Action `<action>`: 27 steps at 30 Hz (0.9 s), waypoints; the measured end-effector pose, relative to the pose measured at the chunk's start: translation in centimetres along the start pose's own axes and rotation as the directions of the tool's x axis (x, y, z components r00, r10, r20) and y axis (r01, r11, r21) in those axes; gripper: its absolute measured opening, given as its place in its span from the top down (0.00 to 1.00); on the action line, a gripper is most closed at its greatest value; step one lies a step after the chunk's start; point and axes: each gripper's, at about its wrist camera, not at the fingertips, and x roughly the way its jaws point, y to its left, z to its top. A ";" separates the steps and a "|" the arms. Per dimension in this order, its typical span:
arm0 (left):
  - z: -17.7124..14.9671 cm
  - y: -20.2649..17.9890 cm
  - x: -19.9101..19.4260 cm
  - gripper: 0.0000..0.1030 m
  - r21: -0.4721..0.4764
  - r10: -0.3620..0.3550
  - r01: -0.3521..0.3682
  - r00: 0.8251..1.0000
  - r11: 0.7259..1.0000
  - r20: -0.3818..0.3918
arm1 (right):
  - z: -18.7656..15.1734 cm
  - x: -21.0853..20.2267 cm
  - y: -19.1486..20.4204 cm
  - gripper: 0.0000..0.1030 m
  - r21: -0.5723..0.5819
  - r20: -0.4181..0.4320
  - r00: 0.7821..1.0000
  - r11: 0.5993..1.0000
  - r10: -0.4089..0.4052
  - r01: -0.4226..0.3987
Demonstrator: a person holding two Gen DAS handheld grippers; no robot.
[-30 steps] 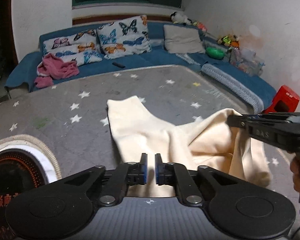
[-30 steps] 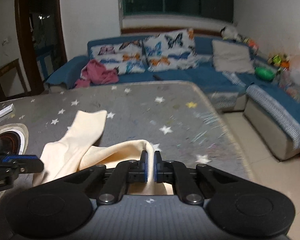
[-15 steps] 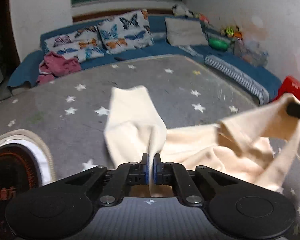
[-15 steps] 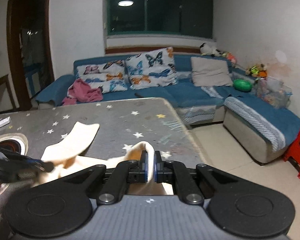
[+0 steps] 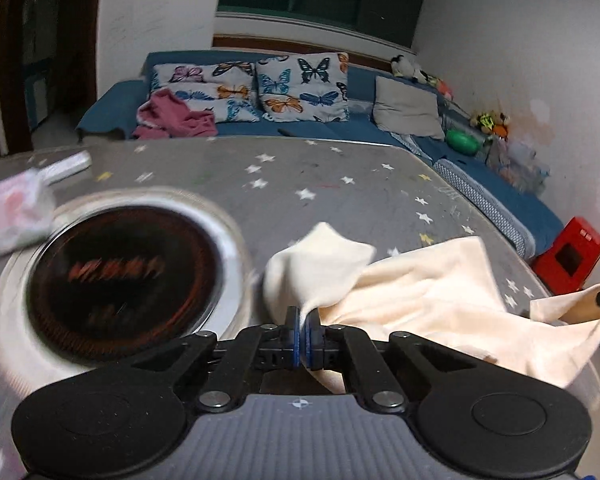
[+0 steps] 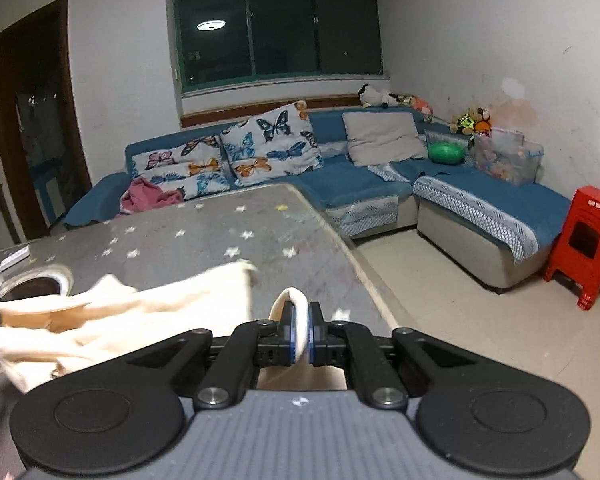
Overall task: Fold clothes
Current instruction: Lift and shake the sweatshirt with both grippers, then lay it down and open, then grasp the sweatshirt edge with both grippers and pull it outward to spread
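While the cream garment (image 5: 432,296) hangs between my two grips over the near right part of the star-print table (image 5: 340,184), I want it taut and level. My left gripper (image 5: 302,332) is clenched on one bunched edge, my right gripper (image 6: 300,336) on another. I'd draw them apart evenly, keeping the cloth off the round cooktop (image 5: 120,276) at left, then lay it flat.

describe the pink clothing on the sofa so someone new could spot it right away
Look past the grey star-print table to the blue corner sofa under the window. At the sofa's left end, just beside the butterfly cushions, lies a crumpled pink garment. It is the only pink, unfolded thing there; the cream garment is on the table.
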 end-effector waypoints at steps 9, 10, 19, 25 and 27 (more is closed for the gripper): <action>-5.0 4.7 -2.8 0.80 -0.016 0.086 -0.088 0.992 0.996 -0.092 | -2.5 -0.5 -0.1 0.79 -0.014 -0.119 0.993 1.000 -0.023 0.021; -5.0 4.9 -3.0 0.72 -0.017 0.093 -0.095 0.992 0.995 -0.087 | -2.2 -0.7 -0.1 0.77 -0.016 -0.112 0.993 1.000 -0.021 0.019; -1.3 1.5 -0.4 0.55 0.075 0.062 -0.061 0.998 0.995 -0.005 | -0.5 1.7 3.5 0.67 -0.106 -0.113 0.991 0.990 0.076 -0.088; 2.0 -1.2 6.0 0.51 0.151 0.093 -0.091 0.996 0.984 -0.009 | 0.0 5.1 6.6 0.66 -0.140 -0.158 0.977 0.976 0.145 -0.167; 2.4 -1.7 8.2 0.48 0.163 0.103 -0.096 0.994 0.982 -0.035 | -0.1 6.0 7.2 0.66 -0.147 -0.169 0.973 0.973 0.155 -0.181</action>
